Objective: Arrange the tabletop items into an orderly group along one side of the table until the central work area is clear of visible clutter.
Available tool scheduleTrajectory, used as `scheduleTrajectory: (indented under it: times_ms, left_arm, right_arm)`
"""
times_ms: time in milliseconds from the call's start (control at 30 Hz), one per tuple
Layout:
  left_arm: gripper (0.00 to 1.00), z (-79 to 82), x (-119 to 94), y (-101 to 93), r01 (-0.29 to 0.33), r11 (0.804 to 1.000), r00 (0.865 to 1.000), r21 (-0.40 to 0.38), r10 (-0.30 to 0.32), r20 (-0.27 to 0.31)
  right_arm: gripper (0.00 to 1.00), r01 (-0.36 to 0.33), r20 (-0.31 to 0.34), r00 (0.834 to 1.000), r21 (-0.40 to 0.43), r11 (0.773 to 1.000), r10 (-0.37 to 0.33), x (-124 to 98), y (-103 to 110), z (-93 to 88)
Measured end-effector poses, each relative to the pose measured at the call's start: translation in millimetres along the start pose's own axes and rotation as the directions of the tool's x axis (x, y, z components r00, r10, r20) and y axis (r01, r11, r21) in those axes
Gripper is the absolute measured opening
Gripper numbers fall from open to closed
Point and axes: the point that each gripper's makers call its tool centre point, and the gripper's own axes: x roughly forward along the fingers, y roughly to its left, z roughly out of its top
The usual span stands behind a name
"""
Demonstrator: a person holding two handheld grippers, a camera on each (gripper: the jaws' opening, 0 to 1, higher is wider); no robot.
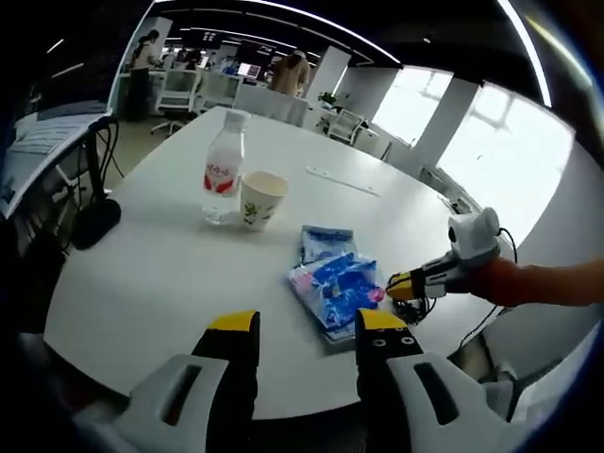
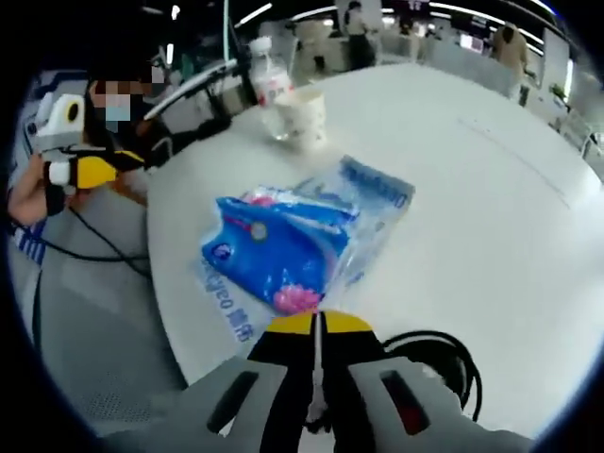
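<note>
On the white round table (image 1: 160, 274) stand a clear water bottle (image 1: 224, 170) with a red label and a paper cup (image 1: 261, 199), touching side by side. Nearer lie a blue tissue pack (image 1: 342, 288) and a clear blue-printed packet (image 1: 326, 242). My left gripper (image 1: 308, 324) is open over the table's near edge, with nothing between its jaws. My right gripper (image 2: 318, 326) is shut, its tips at the blue tissue pack's (image 2: 274, 247) near edge. It also comes in as the right gripper (image 1: 404, 284) from the right. The cup (image 2: 302, 117) and bottle (image 2: 267, 75) stand beyond.
A black cable (image 2: 444, 357) loops at the table's edge by my right gripper. A thin pale strip (image 1: 342, 181) lies farther across the table. A black stand base (image 1: 94, 223) sits left of the table. Office chairs, desks and people fill the background.
</note>
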Motion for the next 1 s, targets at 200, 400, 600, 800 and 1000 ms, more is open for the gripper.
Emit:
scheduleTrajectory:
  times_ms: [200, 400, 600, 800, 1000]
  left_arm:
    - [0.4, 1.1, 3, -3.7, 0.014, 1.0, 1.0, 0.009, -0.014, 0.003]
    - [0.41, 5.0, 4, -4.2, 0.018, 0.999, 1.0, 0.033, -0.018, 0.005]
    - [0.42, 10.0, 4, -5.0, 0.021, 0.998, 1.0, 0.063, -0.021, 0.009]
    - [0.43, 10.8, 1, -6.7, 0.027, 0.997, 1.0, 0.079, -0.027, 0.006]
    - [0.43, 11.5, -6, -3.0, 0.021, 0.997, 1.0, 0.075, -0.022, 0.011]
  right_arm:
    - [0.01, 0.019, 0.029, 0.999, 0.095, 0.995, -0.022, -9, 5, -15.5]
    - [0.07, 0.039, 0.079, 0.996, 0.126, 0.991, -0.05, -17, -6, -2.6]
    - [0.14, 0.031, 0.095, 0.995, 0.105, 0.994, -0.042, -12, -13, 19.4]
    - [0.17, 0.035, 0.077, 0.996, 0.039, 0.999, -0.038, 0, -16, 35.9]
    - [0.19, 0.029, 0.054, 0.998, 0.034, 0.999, -0.031, 16, -23, 45.3]
